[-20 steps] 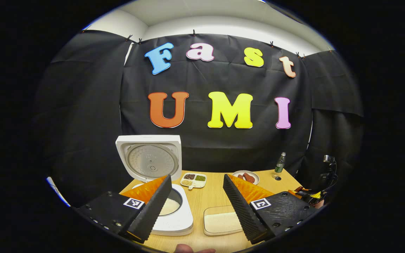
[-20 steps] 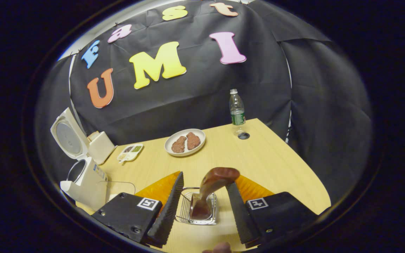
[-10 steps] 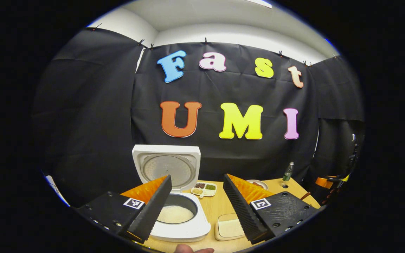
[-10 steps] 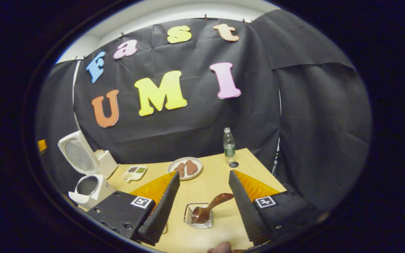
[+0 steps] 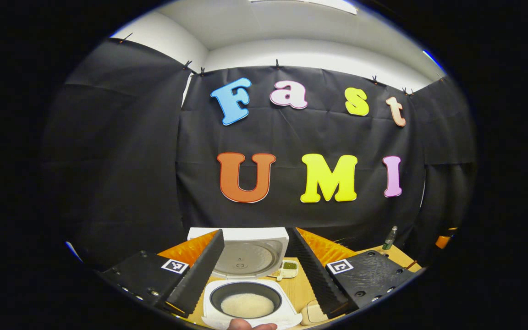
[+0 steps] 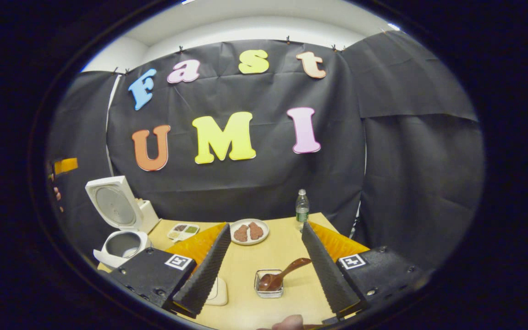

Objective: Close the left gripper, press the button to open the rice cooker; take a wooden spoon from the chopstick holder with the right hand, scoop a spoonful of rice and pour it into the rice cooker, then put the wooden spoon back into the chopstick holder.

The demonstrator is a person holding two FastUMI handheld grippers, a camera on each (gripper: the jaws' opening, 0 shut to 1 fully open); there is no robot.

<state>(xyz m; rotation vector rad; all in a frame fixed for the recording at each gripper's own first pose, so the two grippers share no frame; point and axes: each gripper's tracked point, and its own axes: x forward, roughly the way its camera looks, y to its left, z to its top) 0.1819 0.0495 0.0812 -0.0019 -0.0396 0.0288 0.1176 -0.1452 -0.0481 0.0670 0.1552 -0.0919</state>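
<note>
Right gripper [image 6: 264, 270] agape; wooden spoon [image 6: 283, 276] handle up-right

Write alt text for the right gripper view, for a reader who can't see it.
The open right claw frames a wooden spoon resting bowl-down in a small wire chopstick holder on a light wooden table. At the left a white rice cooker stands with its lid up; farther back are a plate of brown food and a water bottle.
</note>
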